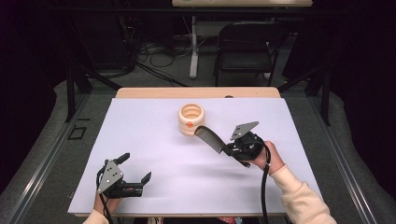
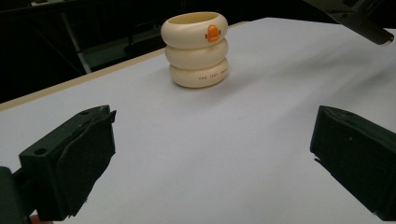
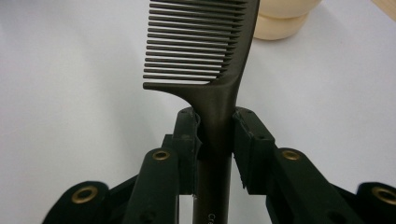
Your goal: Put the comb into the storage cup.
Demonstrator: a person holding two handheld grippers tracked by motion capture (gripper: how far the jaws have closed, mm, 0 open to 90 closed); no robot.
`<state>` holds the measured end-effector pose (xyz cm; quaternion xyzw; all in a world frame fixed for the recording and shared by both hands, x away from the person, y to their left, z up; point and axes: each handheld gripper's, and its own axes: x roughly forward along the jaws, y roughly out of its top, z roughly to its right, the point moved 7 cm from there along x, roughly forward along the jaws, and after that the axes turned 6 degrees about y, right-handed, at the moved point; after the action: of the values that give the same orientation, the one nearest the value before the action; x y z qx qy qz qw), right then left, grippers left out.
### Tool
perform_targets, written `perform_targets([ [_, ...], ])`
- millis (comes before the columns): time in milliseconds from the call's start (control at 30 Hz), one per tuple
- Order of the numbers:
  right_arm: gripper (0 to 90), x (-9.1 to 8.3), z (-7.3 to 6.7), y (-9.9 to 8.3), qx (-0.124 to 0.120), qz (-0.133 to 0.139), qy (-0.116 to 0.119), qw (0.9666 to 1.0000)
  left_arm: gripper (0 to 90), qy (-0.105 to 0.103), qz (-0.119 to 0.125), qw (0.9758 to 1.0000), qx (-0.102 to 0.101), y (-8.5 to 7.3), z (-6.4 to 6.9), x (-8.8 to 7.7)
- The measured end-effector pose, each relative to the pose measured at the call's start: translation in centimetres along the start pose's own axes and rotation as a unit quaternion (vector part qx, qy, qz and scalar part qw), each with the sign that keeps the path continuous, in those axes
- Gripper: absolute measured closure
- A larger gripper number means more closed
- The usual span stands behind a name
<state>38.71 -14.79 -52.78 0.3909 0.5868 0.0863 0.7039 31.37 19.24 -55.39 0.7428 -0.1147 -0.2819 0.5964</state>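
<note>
A cream ribbed holder (image 1: 191, 119) with an orange mark stands upright at the table's middle back; it also appears in the left gripper view (image 2: 196, 49) and at the top of the right gripper view (image 3: 280, 18). My right gripper (image 1: 229, 148) is shut on the handle of a dark comb (image 1: 208, 138), held above the table with its toothed end near the holder's right side. The comb (image 3: 205, 51) sits clamped between the pads (image 3: 250, 140) in the right gripper view, and its tip (image 2: 359, 21) shows top right in the left gripper view. My left gripper (image 1: 137, 169) rests open near the front left, nothing between its jaws.
A white sheet (image 1: 154, 154) covers the wooden table (image 1: 140, 93). Beyond the far edge stand a black folding chair (image 1: 245, 46), a white post and cables on the floor. Dark frame struts flank the table on both sides.
</note>
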Motion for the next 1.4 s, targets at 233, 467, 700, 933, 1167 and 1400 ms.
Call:
perform_targets([
  [233, 71.5, -0.04, 0.12, 0.18, 0.002, 0.011, -0.006, 0.9999, 0.0, 0.0, 0.0, 1.0, 0.0, 0.0, 0.02, 0.0],
  [467, 71.4, -0.01, 0.23, 0.3, 0.007, 0.021, -0.012, 0.9997, 0.0, 0.0, -0.001, 1.0, 0.0, -0.02, 0.01, 0.04],
  [700, 71.4, -0.14, 0.43, 0.42, 0.011, 0.032, -0.02, 0.9992, 0.0, 0.0, -0.001, 1.0, 0.002, -0.01, 0.04, 0.04],
  [933, 71.5, -0.23, 0.59, 0.59, 0.016, 0.046, -0.027, 0.9985, 0.0, -0.001, -0.002, 1.0, 0.002, -0.02, 0.05, 0.06],
  [1167, 71.5, -0.36, 0.68, 0.75, 0.019, 0.056, -0.032, 0.9977, 0.0, -0.001, -0.002, 1.0, 0.001, -0.04, 0.06, 0.07],
  [1400, 71.5, -0.46, 0.8, 0.86, 0.022, 0.065, -0.036, 0.997, 0.0, 0.0, -0.002, 1.0, 0.001, -0.03, 0.08, 0.08],
])
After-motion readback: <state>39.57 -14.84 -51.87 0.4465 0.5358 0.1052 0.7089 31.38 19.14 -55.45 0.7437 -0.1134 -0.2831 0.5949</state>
